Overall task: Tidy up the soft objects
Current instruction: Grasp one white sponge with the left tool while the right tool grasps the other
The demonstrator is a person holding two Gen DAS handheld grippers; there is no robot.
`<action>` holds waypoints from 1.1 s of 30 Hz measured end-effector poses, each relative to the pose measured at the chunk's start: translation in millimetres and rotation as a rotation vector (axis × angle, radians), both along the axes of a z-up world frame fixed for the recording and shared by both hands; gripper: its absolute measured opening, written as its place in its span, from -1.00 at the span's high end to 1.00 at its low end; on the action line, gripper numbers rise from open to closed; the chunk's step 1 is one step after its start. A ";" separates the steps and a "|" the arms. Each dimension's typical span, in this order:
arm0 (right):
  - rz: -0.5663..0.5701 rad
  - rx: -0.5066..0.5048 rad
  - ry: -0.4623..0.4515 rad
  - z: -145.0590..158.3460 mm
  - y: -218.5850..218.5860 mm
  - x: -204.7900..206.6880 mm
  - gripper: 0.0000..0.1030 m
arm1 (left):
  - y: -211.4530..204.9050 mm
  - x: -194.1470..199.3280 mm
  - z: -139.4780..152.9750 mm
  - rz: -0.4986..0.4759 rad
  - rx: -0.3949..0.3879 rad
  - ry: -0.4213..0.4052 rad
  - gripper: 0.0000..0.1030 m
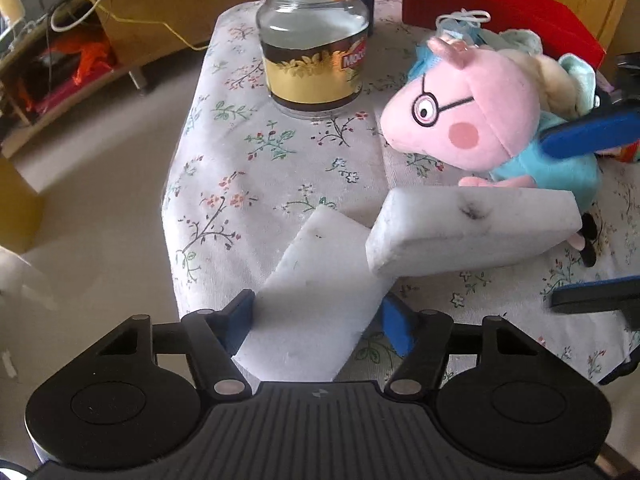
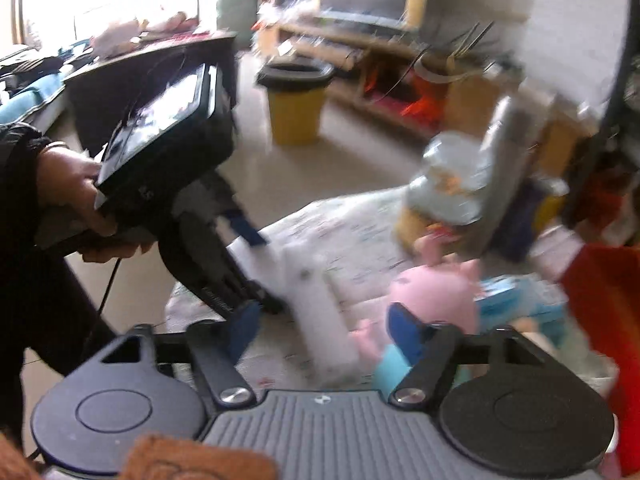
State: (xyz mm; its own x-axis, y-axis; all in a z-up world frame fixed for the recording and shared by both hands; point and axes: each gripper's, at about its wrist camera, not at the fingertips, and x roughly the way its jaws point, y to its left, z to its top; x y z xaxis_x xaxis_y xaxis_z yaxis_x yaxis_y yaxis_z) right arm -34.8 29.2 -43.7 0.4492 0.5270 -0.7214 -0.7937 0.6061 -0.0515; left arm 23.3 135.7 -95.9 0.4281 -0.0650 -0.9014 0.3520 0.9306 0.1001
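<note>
Left tongs (image 1: 316, 320) grip the lower white foam block (image 1: 316, 300) by the glass jar (image 1: 314, 40); right tongs (image 2: 328, 338) half-wide, straddling the second foam block (image 2: 320, 320), contact unclear, probably for stacking.

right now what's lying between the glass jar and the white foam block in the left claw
Nothing: in the left wrist view only bare floral tablecloth runs from the glass jar to the foam block in the left claw. The pig plush sits off to the side.
</note>
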 end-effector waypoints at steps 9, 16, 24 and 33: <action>-0.051 -0.078 0.188 -33.6 23.3 32.4 0.87 | 0.4 7.8 -7.3 0.018 -0.026 0.024 -0.65; -0.187 0.055 0.335 -32.2 -17.2 25.2 1.00 | -0.9 15.3 -11.3 0.037 -0.041 0.035 -0.85; -0.326 0.216 0.440 -27.1 -68.5 7.0 1.00 | -2.0 14.4 -15.7 0.046 -0.052 0.032 -0.91; -0.332 0.281 0.497 -43.1 -53.0 14.7 1.00 | -17.5 -0.3 -5.9 0.064 -0.021 0.018 -0.50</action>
